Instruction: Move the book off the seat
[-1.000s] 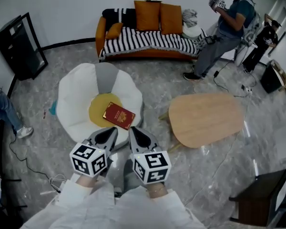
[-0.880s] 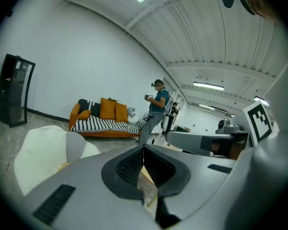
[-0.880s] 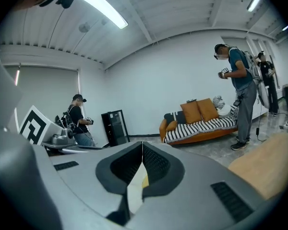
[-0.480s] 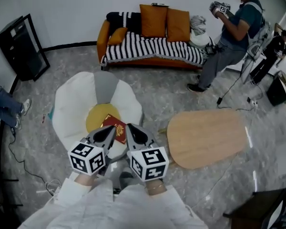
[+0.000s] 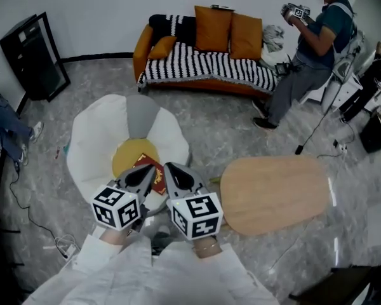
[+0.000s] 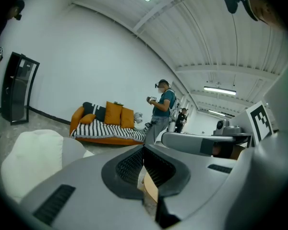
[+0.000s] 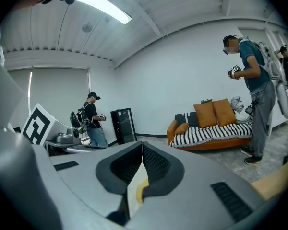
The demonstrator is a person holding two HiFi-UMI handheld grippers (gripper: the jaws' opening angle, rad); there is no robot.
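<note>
A red book [image 5: 157, 178] with a gold emblem lies on the yellow cushion [image 5: 129, 155] of a white beanbag seat [image 5: 94, 138]. Both grippers hang side by side over the seat's near edge. My left gripper [image 5: 150, 168] is shut with nothing in it, and its tip overlaps the book's left part in the head view. My right gripper [image 5: 168, 166] is shut and empty too, its tip over the book's right edge. How high the jaws are above the book is unclear. The left gripper [image 6: 144, 150] and right gripper [image 7: 142, 146] views look out level across the room and do not show the book.
A pale oval wooden table [image 5: 273, 192] stands to the right of the seat. An orange sofa [image 5: 203, 59] with a striped throw lines the far wall, with a standing person [image 5: 308, 49] beside it. A black cabinet [image 5: 33, 57] and another person's legs [image 5: 6, 129] are at left, with cables on the floor.
Both grippers have moved forward over the seat, so the book that lay fully in view is now partly covered by the jaws. The person at the sofa has straightened up.
</note>
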